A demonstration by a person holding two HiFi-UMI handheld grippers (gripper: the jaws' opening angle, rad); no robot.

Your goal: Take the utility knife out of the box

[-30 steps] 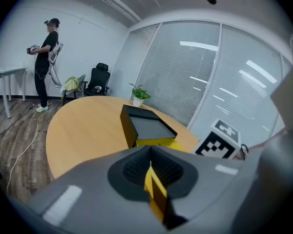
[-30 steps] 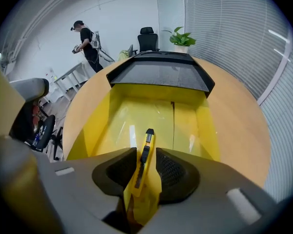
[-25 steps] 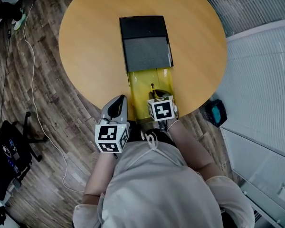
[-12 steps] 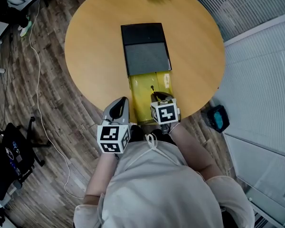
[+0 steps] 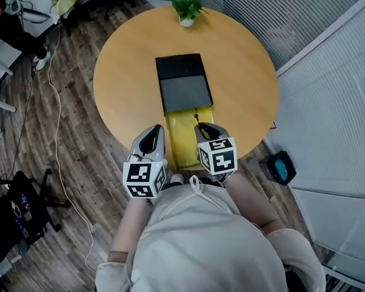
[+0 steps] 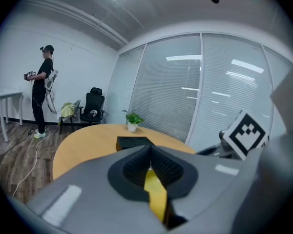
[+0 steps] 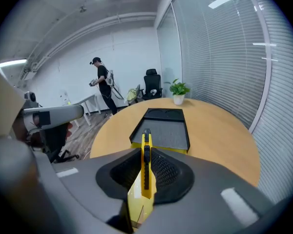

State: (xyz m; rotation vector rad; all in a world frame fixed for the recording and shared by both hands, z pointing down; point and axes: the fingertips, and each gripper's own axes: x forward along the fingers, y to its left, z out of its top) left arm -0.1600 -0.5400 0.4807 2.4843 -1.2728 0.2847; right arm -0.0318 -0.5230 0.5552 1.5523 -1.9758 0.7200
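- Two grippers work at the 6 o'clock edge of the round table (image 5: 128, 84), and the box (image 5: 184, 90) lies from the centre toward them
- Right gripper (image 7: 145, 152) has its jaws pressed together on the utility knife (image 7: 145, 174), a yellow handle with a black slider, pinched edge-on and pointing toward 12 o'clock
- From the head view the knife sits over the yellow tray (image 5: 179, 142) that sticks out of the box at its 6 o'clock end; whether it is fully clear of the tray walls I cannot tell
- Left gripper (image 6: 149, 155), at about 7 o'clock from the tray, has its jaws closed on a thin yellow strip (image 6: 156, 194); I take this for the tray's side or a flap, but the view is too tight to be sure
- First risk: the handle is slim and looks smooth, so a tilt or quick swing could let it pivot in the pads and drop into the tray or off the near table edge
- Second risk: if the tip is below the tray rim, pulling toward 6 o'clock rather than up could snag it and drag the box
- Third risk: the tray reaches close to the table's near edge, so a tug from the left grip could slide the light box off
- Fourth risk: the slider lies between the pads, and pressure there could push the blade out
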